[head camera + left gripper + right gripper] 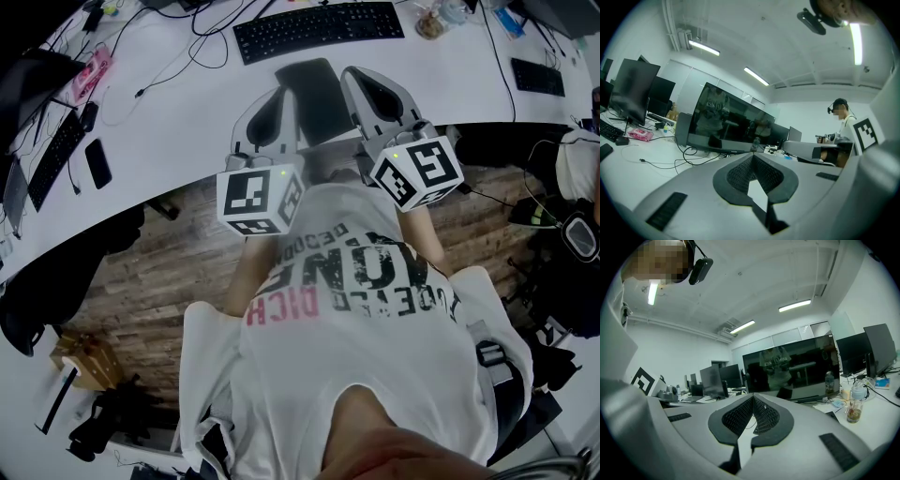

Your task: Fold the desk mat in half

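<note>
- Nearest the lens in the head view is the person's printed shirt (pixel 375 309). Beyond it, the left gripper (pixel 287 94) and right gripper (pixel 356 79) hover at the edge of the white desk (pixel 187 122). The dark desk mat (pixel 317 98) lies flat between them, short of the keyboard (pixel 319 28).
- Left gripper view: the jaws are pressed together at the tips and pinch nothing. The mat is out of sight.
- Right gripper view: the jaws are likewise closed and empty.
- Progress: the narrow mat could be a single layer or already doubled. Its edges are too indistinct to tell.
</note>
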The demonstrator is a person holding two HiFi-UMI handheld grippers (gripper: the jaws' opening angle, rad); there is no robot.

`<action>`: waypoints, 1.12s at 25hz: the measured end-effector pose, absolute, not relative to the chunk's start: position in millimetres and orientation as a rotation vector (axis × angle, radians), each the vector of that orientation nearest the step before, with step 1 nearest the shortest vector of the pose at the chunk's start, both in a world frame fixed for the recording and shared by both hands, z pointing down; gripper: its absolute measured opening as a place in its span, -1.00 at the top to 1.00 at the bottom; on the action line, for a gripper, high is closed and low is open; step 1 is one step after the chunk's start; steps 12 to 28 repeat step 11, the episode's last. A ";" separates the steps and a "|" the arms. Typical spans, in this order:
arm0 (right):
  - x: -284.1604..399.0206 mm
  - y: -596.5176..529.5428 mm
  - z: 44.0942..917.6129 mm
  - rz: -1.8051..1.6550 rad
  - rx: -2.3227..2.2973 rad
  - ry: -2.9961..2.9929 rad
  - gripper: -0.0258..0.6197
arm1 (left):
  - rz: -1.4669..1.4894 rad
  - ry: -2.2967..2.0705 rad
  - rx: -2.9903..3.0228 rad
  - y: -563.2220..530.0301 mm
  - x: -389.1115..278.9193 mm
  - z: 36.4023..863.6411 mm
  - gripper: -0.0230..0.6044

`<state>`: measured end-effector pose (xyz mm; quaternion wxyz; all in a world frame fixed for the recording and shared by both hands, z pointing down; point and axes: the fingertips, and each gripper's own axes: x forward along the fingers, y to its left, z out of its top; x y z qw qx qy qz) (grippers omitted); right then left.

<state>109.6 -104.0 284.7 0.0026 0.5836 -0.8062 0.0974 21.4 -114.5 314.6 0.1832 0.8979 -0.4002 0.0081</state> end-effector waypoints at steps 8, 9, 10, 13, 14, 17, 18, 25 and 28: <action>113.7 -99.4 284.9 0.308 1.843 -2.518 0.93 | 0.023 -1.119 2.534 -110.1 23.8 315.2 0.92; 113.8 -99.0 285.2 0.309 1.844 -2.517 0.93 | 0.023 -1.118 2.535 -109.7 24.0 315.5 0.92; 113.9 -98.6 285.5 0.310 1.843 -2.517 0.93 | 0.024 -1.117 2.535 -109.3 24.3 315.8 0.92; 113.9 -98.3 285.8 0.311 1.843 -2.516 0.93 | 0.024 -1.117 2.534 -108.9 24.5 316.2 0.92; 113.9 -98.3 285.8 0.311 1.843 -2.516 0.93 | 0.024 -1.117 2.534 -108.9 24.5 316.2 0.92; 113.9 -98.3 285.8 0.311 1.843 -2.516 0.93 | 0.024 -1.117 2.534 -108.9 24.5 316.2 0.92; 113.9 -98.3 285.8 0.311 1.843 -2.516 0.93 | 0.024 -1.117 2.534 -108.9 24.5 316.2 0.92; 113.9 -98.3 285.8 0.311 1.843 -2.516 0.93 | 0.024 -1.117 2.534 -108.9 24.5 316.2 0.92; 113.9 -98.3 285.8 0.311 1.843 -2.516 0.93 | 0.024 -1.117 2.534 -108.9 24.5 316.2 0.92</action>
